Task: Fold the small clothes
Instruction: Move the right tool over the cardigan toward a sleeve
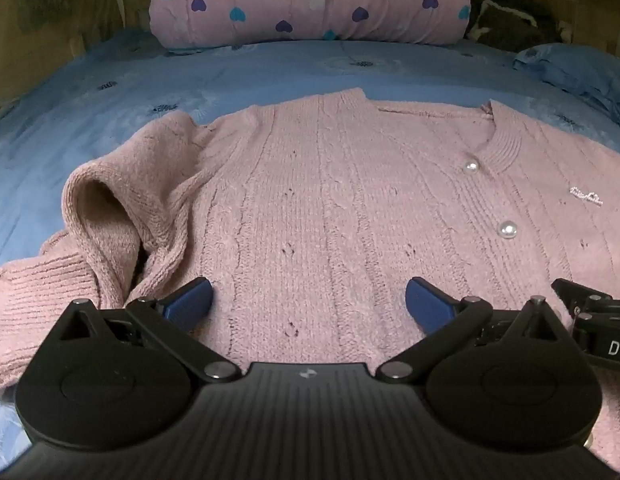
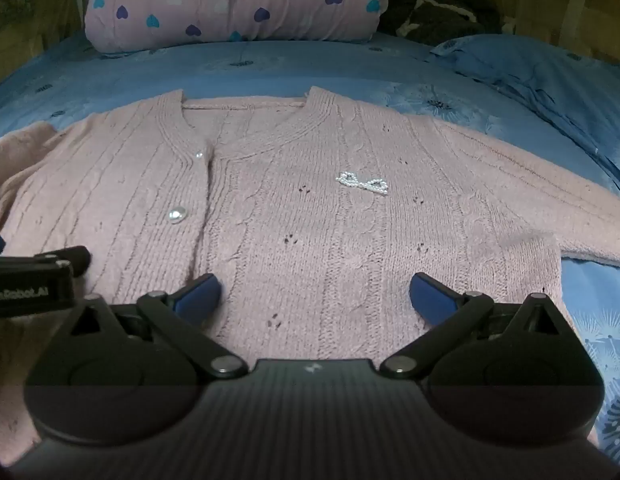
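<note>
1. Pink cable-knit cardigan (image 2: 310, 232), spread front-up and mostly flat on the bed.
2. V-neck at the far end, pearly buttons (image 2: 177, 215) done up down the placket, small beaded bow (image 2: 362, 183) on the chest.
3. One sleeve (image 1: 109, 216) is bunched up and folded inward; the other sleeve (image 2: 550, 216) lies stretched out sideways.

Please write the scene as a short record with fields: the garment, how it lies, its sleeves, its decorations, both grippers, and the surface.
garment: pink knit cardigan
lie: front up, spread flat, neckline toward the far side
left sleeve: bunched and folded up
right sleeve: stretched out flat
decorations: pearl buttons, pearl bow
left hand-held gripper: open, over the cardigan, holding nothing
right hand-held gripper: open, over the cardigan, holding nothing
surface: blue bedsheet
behind: heart-print quilt roll
</note>
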### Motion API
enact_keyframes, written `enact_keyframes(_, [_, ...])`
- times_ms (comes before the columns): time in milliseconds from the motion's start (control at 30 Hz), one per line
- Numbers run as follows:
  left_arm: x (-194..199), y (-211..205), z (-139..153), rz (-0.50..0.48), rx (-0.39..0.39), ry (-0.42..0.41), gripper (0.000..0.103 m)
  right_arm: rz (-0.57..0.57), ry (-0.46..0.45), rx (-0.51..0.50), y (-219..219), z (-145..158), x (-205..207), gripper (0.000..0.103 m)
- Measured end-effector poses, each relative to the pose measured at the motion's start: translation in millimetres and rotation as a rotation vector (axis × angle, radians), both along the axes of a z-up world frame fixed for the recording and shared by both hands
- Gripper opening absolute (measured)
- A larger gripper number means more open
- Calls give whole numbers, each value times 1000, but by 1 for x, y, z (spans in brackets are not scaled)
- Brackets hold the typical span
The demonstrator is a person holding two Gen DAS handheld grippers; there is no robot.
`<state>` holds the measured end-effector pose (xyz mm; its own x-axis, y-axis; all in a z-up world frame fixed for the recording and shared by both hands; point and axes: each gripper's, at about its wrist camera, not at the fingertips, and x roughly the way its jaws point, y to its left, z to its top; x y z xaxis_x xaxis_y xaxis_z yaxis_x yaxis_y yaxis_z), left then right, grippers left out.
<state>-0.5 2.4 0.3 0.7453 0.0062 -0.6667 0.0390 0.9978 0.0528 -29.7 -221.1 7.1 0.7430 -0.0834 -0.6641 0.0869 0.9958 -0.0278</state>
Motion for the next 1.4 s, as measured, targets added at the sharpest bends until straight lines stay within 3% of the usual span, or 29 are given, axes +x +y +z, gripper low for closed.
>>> enact_keyframes(33, [0,-5,0,2,33,1,103,0,0,1,0,0,0,103])
enact_keyframes(167, [3,-8,-2,5,40,3,103,0,-1,2,-1,0,0,103])
enact_keyframes(867, [7,-6,9,1,17,42,103,6,-6,36,-6,3,-1,103])
enact_keyframes(1033, [2,-6,15,-20,-21,80,103,56,-33,94,-10,12,-8,103])
enact_keyframes(1167, [-7,-9,25,-51,-27,61,103,95,-53,117,-9,21,-12,103])
enact_keyframes(1300, [-11,-4,38,-68,-58,33,103,116,-84,103,-5,26,-18,103])
enact_keyframes(1400, [-11,-2,42,-53,-72,34,103,68,-123,71,-5,27,-22,103])
